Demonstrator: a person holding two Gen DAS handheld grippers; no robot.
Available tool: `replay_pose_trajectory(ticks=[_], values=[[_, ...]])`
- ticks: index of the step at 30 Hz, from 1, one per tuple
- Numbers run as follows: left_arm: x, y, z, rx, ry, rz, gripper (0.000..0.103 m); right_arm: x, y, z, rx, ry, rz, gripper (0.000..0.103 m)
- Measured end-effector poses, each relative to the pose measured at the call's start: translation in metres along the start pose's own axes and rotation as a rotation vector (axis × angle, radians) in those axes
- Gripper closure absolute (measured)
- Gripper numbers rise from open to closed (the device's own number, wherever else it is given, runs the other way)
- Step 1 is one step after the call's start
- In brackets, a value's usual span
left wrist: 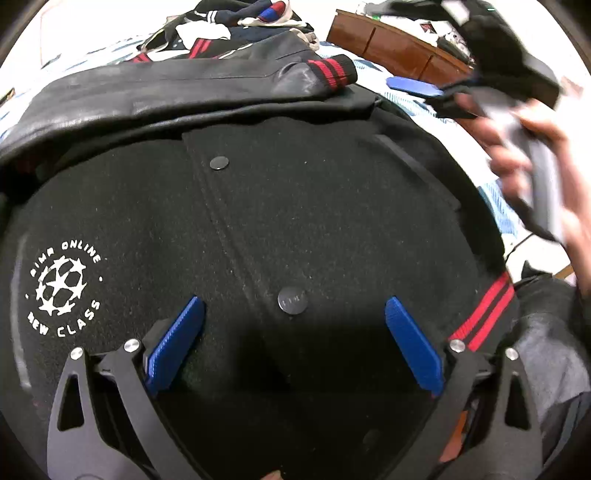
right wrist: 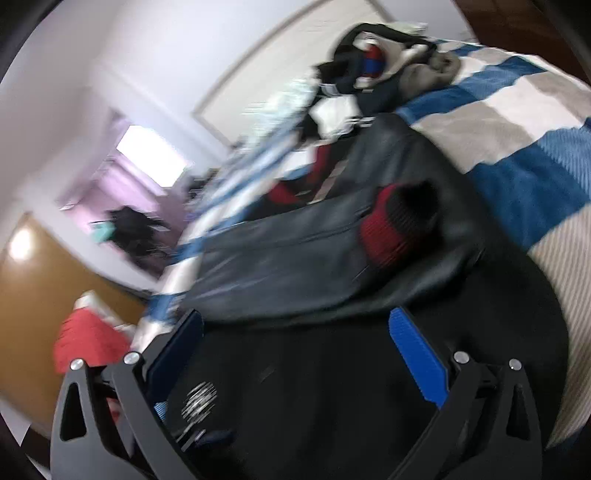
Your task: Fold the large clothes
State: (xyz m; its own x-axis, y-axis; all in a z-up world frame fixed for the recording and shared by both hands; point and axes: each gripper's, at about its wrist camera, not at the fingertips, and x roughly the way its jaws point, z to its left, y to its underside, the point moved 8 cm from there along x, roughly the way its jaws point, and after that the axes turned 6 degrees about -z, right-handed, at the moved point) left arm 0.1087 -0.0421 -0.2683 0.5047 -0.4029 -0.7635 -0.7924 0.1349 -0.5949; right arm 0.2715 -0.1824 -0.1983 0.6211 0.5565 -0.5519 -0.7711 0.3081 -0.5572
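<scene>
A black varsity jacket (left wrist: pixel 258 221) with snap buttons, a white football logo (left wrist: pixel 62 288) and red-striped hem lies front up on the bed. A leather sleeve (left wrist: pixel 184 92) with a red-striped cuff (left wrist: pixel 332 74) is folded across its upper part. My left gripper (left wrist: pixel 293 314) is open, just above the jacket's front near a snap button, holding nothing. My right gripper (right wrist: pixel 295 328) is open and empty over the jacket (right wrist: pixel 332 369), near the folded sleeve (right wrist: pixel 295 258) and cuff (right wrist: pixel 391 229); that view is blurred. It also shows blurred in the left wrist view (left wrist: pixel 413 86), held in a hand.
A pile of other clothes (left wrist: pixel 236 22) lies at the far end of the bed, also in the right wrist view (right wrist: pixel 369 70). The blue, white and beige striped bedspread (right wrist: pixel 517 147) surrounds the jacket. A brown wooden cabinet (left wrist: pixel 388 48) stands behind the bed.
</scene>
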Motion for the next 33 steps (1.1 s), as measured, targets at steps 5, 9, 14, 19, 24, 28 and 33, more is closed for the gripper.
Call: replay_pose_trajectory(ticks=[5, 9, 14, 19, 24, 28, 33], values=[[-0.003, -0.002, -0.002, -0.015, 0.022, -0.009, 0.007, 0.052, -0.014, -0.021, -0.011, 0.160, 0.131, 0.004], [-0.006, 0.002, -0.004, 0.012, 0.022, -0.006, 0.007, 0.084, -0.021, -0.031, 0.019, 0.223, 0.185, 0.004], [-0.009, 0.004, -0.006, 0.020, 0.035, -0.005, 0.007, 0.096, -0.030, -0.033, 0.055, 0.238, 0.180, 0.023], [-0.011, 0.004, -0.005, 0.013, 0.048, -0.004, 0.007, 0.083, -0.047, -0.022, -0.032, 0.257, 0.150, 0.080], [-0.017, 0.003, -0.001, -0.002, 0.058, -0.005, 0.007, 0.068, -0.060, -0.027, -0.043, 0.289, 0.124, 0.081], [-0.024, 0.002, 0.005, -0.034, 0.071, -0.021, 0.007, 0.080, -0.032, -0.059, -0.027, 0.345, 0.216, 0.078], [-0.023, 0.005, 0.008, -0.020, 0.058, -0.012, 0.007, 0.072, -0.026, -0.058, 0.041, 0.235, 0.201, 0.049]])
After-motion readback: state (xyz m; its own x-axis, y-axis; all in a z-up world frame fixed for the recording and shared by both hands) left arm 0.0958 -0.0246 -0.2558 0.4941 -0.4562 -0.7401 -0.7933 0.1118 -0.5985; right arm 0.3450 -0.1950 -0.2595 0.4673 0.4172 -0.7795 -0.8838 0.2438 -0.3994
